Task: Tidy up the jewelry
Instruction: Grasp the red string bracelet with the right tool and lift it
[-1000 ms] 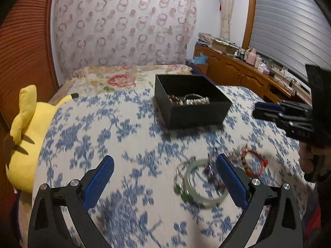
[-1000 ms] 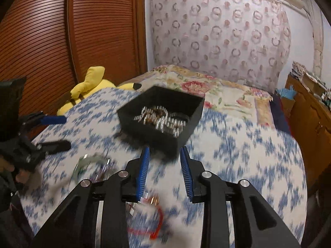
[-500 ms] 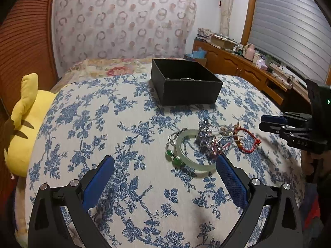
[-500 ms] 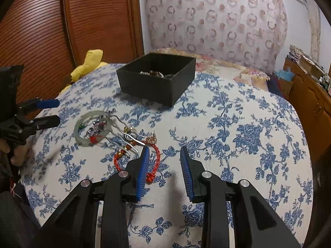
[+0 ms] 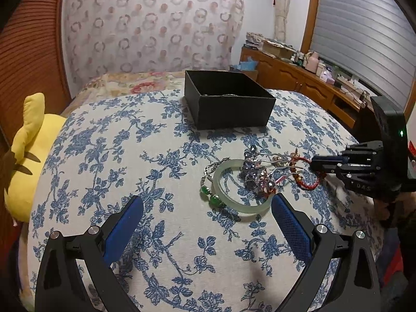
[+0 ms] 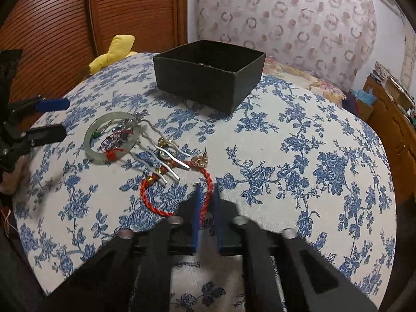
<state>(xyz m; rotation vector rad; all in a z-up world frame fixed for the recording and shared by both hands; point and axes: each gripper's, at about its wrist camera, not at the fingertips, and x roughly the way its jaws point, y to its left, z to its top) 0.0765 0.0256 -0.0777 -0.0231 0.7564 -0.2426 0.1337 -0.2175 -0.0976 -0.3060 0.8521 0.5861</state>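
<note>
A heap of jewelry lies on the blue-flowered cloth: a pale jade bangle (image 5: 240, 209) (image 6: 91, 148), a green-bead chain (image 5: 209, 195), silver hairpins (image 6: 166, 161) with purple beads (image 5: 256, 179), and a red braided bracelet (image 6: 205, 182) (image 5: 308, 186). A black open box (image 5: 234, 108) (image 6: 205, 79) stands behind them with jewelry inside. My left gripper (image 5: 206, 223) is open, low over the cloth just in front of the bangle. My right gripper (image 6: 206, 195) (image 5: 316, 165) has its pads nearly closed around the red bracelet's cord.
A yellow plush toy (image 5: 24, 156) (image 6: 114, 52) lies at the cloth's left edge. A wooden sideboard (image 5: 299, 78) with clutter runs along the right wall. A patterned curtain (image 5: 153, 26) hangs behind the bed.
Both grippers came down towards the jewelry. My right gripper narrowed from half open to nearly closed around the red bracelet. My left gripper stayed open.
</note>
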